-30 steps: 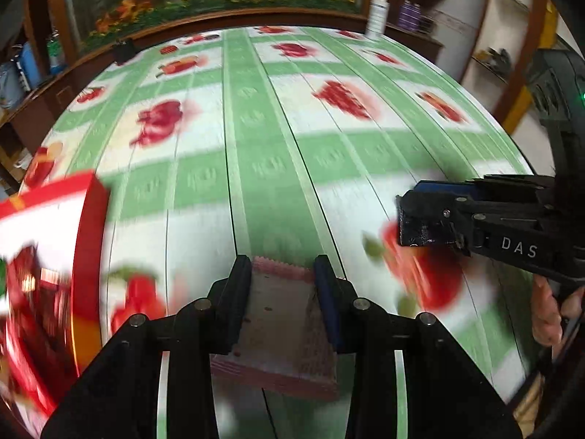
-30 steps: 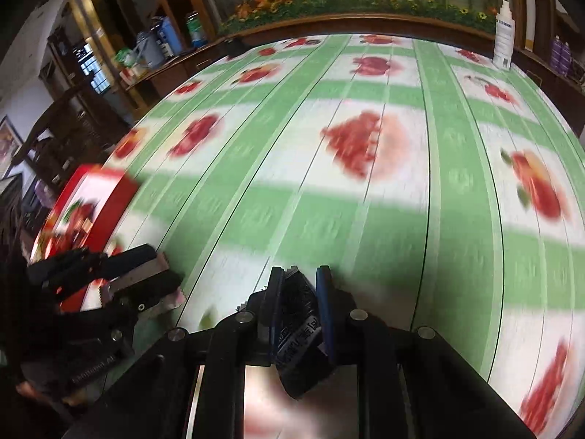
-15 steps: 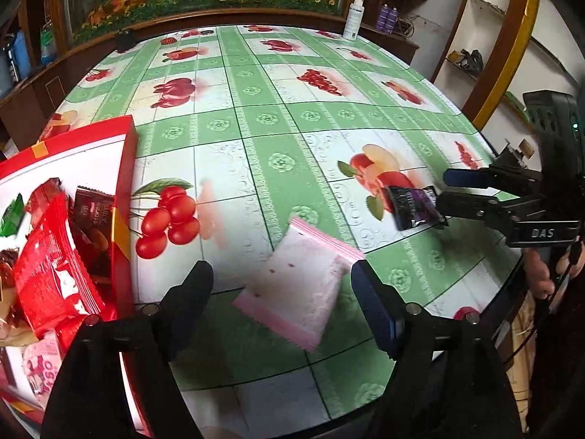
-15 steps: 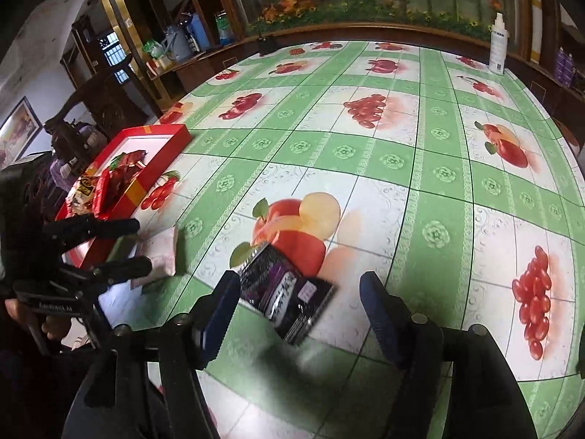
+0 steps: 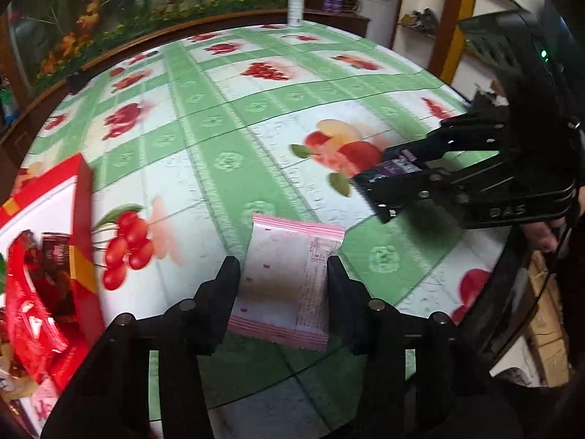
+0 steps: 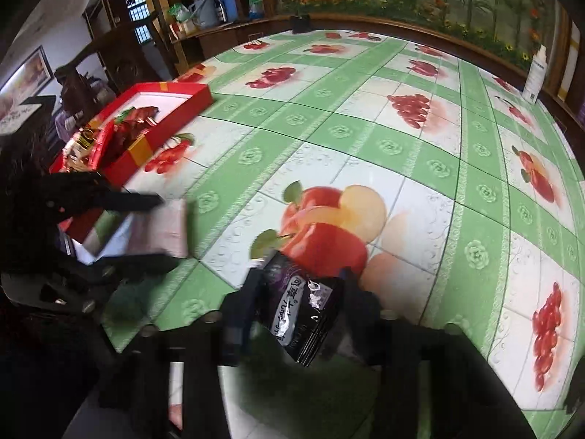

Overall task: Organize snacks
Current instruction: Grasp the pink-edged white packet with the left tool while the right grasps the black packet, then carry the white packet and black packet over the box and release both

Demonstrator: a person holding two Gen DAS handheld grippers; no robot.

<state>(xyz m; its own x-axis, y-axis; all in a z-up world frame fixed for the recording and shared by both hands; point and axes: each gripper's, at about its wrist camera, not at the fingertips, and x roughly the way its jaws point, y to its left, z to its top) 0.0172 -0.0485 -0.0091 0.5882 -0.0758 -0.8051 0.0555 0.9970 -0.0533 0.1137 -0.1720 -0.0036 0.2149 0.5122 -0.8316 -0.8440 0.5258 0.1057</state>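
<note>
A pink and white snack packet [image 5: 289,256] lies flat on the fruit-patterned tablecloth, between the fingers of my left gripper [image 5: 281,274]. Its jaws are closing and stand at the packet's side edges without squeezing it. A dark purple snack packet [image 6: 299,303] lies between the fingers of my right gripper [image 6: 298,292], whose jaws are also closing beside it. In the left wrist view the right gripper [image 5: 395,179] is at the right over the dark packet [image 5: 387,170]. A red box [image 5: 82,219] with several snacks inside sits at the left.
A white bottle [image 5: 295,3] stands at the table's far edge. The table's near right edge [image 5: 512,256] curves close to the right gripper, where a hand [image 5: 541,234] holds it. Shelves and a painted panel ring the table.
Both grippers let their packets go onto the table and opened wide. Their jaws have now narrowed around the same packets. The left gripper shifted so the pink packet lies straight between its fingers.
</note>
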